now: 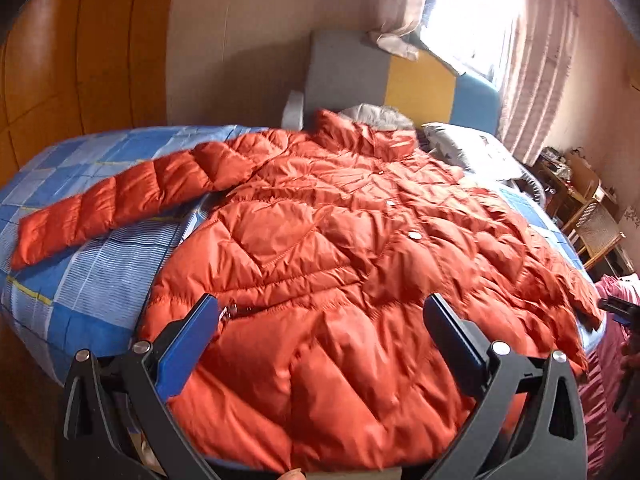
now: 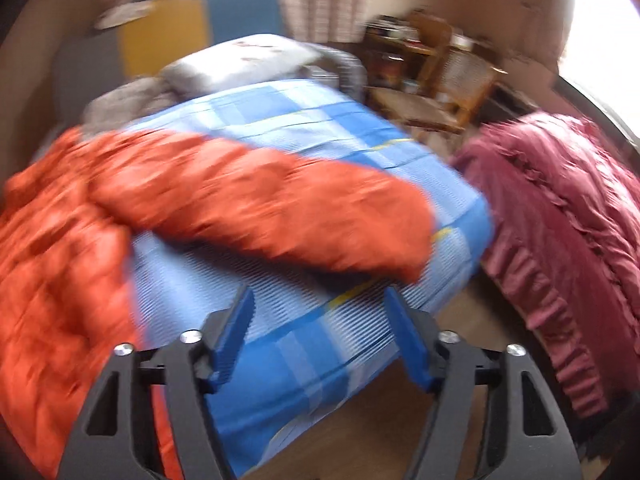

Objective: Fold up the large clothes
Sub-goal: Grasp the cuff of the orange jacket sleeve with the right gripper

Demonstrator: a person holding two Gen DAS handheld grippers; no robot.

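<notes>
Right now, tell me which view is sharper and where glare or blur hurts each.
Left wrist view: mostly sharp, orange jacket quilting readable, window blown out white, edges bent by the fisheye. Right wrist view: heavy motion blur over the jacket sleeve and blue bedspread; only the right gripper is crisp; glare top right.

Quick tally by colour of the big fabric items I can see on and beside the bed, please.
Orange: 1, the puffy jacket spread on the bed
Blue check: 1, the bedcover under it
Grey-white: 1, the pillow by the headboard
Dark pink: 1, the ruffled cover to the right of the bed
Total: 4
</notes>
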